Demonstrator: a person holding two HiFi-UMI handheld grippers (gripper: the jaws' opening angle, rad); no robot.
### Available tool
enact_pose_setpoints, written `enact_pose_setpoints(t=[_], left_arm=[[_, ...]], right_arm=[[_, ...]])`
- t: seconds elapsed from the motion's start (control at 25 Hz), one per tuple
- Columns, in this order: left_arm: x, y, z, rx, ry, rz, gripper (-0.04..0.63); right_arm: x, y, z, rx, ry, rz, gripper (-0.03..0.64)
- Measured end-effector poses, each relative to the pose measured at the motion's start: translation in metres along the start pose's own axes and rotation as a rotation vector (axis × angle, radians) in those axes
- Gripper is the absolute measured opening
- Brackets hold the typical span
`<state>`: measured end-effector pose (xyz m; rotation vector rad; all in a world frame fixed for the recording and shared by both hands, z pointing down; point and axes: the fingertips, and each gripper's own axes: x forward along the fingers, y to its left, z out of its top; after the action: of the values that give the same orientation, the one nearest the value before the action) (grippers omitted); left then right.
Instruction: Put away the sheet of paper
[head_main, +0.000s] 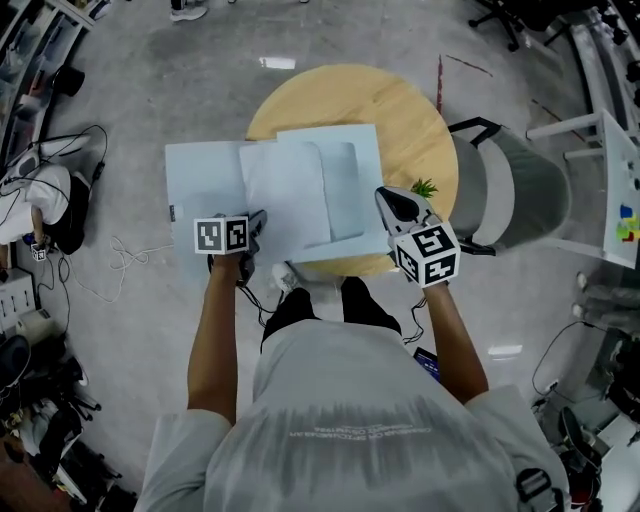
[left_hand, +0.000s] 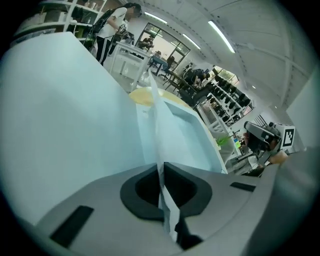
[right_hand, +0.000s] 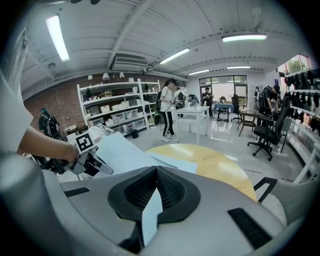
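- Overhead, a person (head_main: 350, 420) holds a pale blue sheet of paper (head_main: 300, 190) by its near edge over a round wooden table (head_main: 400, 110), a gripper in each hand.
- Left gripper (head_main: 256, 222): jaws closed tight on the sheet's near left part, the paper pinched edge-on between the dark pads in its own view (left_hand: 161, 186).
- Right gripper (head_main: 384, 199): jaws likewise closed on the sheet's near right corner, a strip of blue paper caught between its pads (right_hand: 151, 202).
- The sheet covers the table's near left side, and its left portion hangs past the rim above the floor (head_main: 150, 90).
- A small green plant (head_main: 424, 186) sits by the table's right edge, just beyond the right gripper; a grey chair (head_main: 510, 190) stands beside the table.
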<state>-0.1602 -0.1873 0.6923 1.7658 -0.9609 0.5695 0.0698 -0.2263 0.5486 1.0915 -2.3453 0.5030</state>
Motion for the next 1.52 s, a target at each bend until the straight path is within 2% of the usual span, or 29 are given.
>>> enact_pose_setpoints(t=[0.16,0.4,0.8,1.08,1.32,1.52], left_arm=[[0.008,0.001,0.001,-0.044,-0.002,-0.028,0.018],[0.025,-0.003,0.001,-0.063,0.022,-0.064,0.018],[0.059,-0.03,0.009,-0.09,0.03,-0.157,0.018],[0.079,-0.046,0.013,-0.143,0.032,-0.229,0.018],[0.1,-0.065,0.018,-0.143,0.041,-0.246,0.018],[0.111,-0.068,0.019,-0.109,0.047,-0.207,0.018]], right_arm=[[-0.002,-0.004,-0.006,-0.028,0.032,-0.02,0.028],[0.001,-0.004,-0.015,-0.034,0.063,-0.024,0.028],[-0.005,-0.021,-0.029,-0.028,0.098,-0.042,0.028],[-0.007,-0.031,-0.038,-0.019,0.127,-0.046,0.029],[-0.007,-0.047,-0.046,-0.01,0.141,-0.043,0.028],[-0.007,-0.051,-0.048,-0.003,0.142,-0.046,0.028]])
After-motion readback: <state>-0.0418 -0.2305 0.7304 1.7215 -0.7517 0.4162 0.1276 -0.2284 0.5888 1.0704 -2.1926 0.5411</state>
